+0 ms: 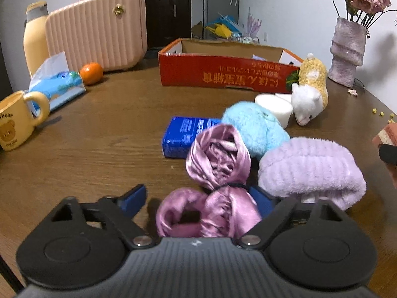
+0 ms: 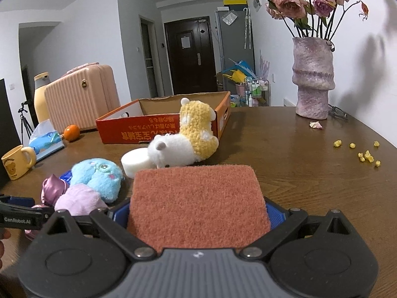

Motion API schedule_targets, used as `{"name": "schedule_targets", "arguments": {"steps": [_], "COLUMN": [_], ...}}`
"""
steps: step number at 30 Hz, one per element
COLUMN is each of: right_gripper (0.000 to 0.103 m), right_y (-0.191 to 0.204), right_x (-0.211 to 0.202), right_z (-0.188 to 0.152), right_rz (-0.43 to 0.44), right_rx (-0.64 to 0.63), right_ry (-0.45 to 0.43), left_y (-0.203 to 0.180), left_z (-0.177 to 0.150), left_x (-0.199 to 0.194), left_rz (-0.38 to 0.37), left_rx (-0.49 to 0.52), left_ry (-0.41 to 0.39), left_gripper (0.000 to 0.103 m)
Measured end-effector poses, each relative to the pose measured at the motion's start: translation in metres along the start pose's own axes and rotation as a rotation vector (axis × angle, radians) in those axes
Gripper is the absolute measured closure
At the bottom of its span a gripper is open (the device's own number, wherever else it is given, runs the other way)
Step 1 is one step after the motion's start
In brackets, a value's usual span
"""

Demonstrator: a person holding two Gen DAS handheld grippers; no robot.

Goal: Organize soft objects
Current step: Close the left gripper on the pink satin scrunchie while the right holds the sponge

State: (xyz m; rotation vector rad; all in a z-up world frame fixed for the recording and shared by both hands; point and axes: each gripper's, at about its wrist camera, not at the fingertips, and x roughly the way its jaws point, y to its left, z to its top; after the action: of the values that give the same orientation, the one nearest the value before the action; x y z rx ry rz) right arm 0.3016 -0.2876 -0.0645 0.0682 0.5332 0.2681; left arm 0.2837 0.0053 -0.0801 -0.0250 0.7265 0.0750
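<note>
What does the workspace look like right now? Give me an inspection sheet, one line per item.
Surface: brown wooden table, yellow crumbs and a fallen petal on its right side.
Job's things: open red cardboard box; alpaca plush against it; white foam roll; blue plush; lilac headband; pink satin scrunchie; terracotta sponge.
Clutter: blue packet, bear mug, tissue pack, orange, pink case, bottle, vase of roses.
Grippers: left gripper open around the scrunchie; right gripper shut on the sponge.
Cables: nothing seen.
Surroundings: dark door, tripod.
</note>
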Motion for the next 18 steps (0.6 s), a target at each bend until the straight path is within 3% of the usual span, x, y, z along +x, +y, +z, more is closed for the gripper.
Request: {"name": "schedule_targets", "arguments": {"steps": [5, 10, 18], "right_gripper": [0.003, 0.003, 0.003], "right_y": [-0.0008, -0.0004, -0.0004], "right_x": [0.0004, 0.0002, -0.0006], "right_z": [-0.0004, -0.001, -0.0023], "right_rz": [-0.012, -0.024, -0.039], "right_rx": [0.005, 0.004, 0.012], "right_ry": [0.001, -0.002, -0.004], "left_y": [0.0035, 0.0062, 0.0102], "left_z": [-0.0005, -0.0006, -0.0013], "left_x": [0.0026, -0.0005, -0.0034], "left_rz": [0.003, -0.02, -0.023], "left_rx": [-0.022, -0.037, -0.057], "left_ry": [0.012, -0.001, -0.015], "left_gripper": [0.034, 0.053, 0.058]}}
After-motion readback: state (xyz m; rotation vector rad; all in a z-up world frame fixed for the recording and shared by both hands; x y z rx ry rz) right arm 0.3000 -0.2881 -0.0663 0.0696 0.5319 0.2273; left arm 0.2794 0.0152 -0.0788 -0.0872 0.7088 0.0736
